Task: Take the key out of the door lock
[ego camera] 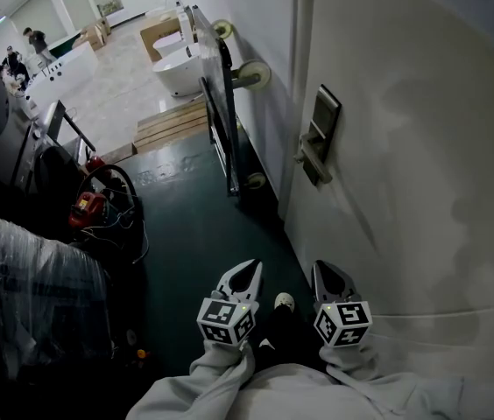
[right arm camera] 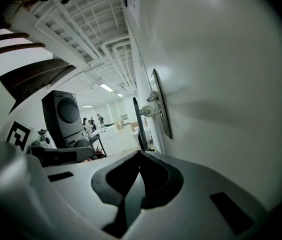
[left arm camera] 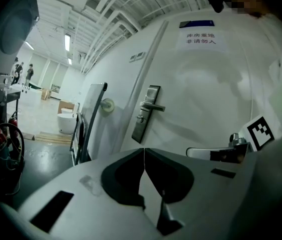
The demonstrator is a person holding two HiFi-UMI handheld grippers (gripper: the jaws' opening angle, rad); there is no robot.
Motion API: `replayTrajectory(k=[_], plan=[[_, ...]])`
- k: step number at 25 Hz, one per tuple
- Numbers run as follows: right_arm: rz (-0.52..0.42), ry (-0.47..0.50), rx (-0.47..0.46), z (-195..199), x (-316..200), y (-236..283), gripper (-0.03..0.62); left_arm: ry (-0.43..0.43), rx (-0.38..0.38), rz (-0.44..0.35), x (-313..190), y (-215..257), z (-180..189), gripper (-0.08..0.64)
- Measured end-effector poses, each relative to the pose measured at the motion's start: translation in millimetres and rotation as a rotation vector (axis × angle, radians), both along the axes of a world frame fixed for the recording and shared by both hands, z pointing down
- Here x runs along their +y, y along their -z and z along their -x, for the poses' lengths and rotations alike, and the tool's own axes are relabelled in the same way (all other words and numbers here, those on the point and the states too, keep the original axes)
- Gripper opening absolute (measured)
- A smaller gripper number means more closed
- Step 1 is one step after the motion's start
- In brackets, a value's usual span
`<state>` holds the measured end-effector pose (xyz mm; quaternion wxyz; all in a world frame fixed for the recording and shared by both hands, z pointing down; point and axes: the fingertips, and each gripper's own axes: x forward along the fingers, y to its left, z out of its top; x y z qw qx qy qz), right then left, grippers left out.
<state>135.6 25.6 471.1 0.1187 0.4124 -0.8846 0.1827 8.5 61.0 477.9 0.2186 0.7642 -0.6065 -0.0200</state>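
A white door fills the right of the head view, and a metal lock plate point(ego camera: 321, 134) with a lever handle point(ego camera: 306, 157) sits on it. In the left gripper view the same lock plate point(left arm camera: 146, 113) shows a small dark spot point(left arm camera: 140, 118) under the handle; it is too small to tell whether that is the key. My left gripper point(ego camera: 245, 269) and right gripper point(ego camera: 328, 274) hang side by side low in the head view, well short of the lock, both shut with nothing in them. The right gripper view meets the lock plate point(right arm camera: 161, 104) edge-on, ahead of the shut tips point(right arm camera: 139, 152).
A wheeled rack with a glass panel point(ego camera: 221, 103) leans on the wall beyond the door. Behind it are a white bathtub point(ego camera: 177, 70) and stacked wooden boards point(ego camera: 172, 122). Left of me lie a red tool with cables point(ego camera: 89, 206) and plastic-wrapped goods point(ego camera: 28, 296). People point(ego camera: 35, 40) stand far off.
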Motion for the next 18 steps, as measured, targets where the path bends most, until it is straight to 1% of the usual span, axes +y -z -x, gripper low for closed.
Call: replayTrajectory(k=[9,13,18], plan=[[-0.003,0.006,-0.007,16,-60,5,0.052,0.013,0.001,0.003,-56,4,15,0.015],[0.005,0.015,-0.025,24,-79,5,0.052,0.024,-0.007,0.01,-74,4,21,0.015],[-0.01,0.03,-0.041,32,-97,11,0.052,0.02,-0.013,-0.001,-95,7,21,0.015]])
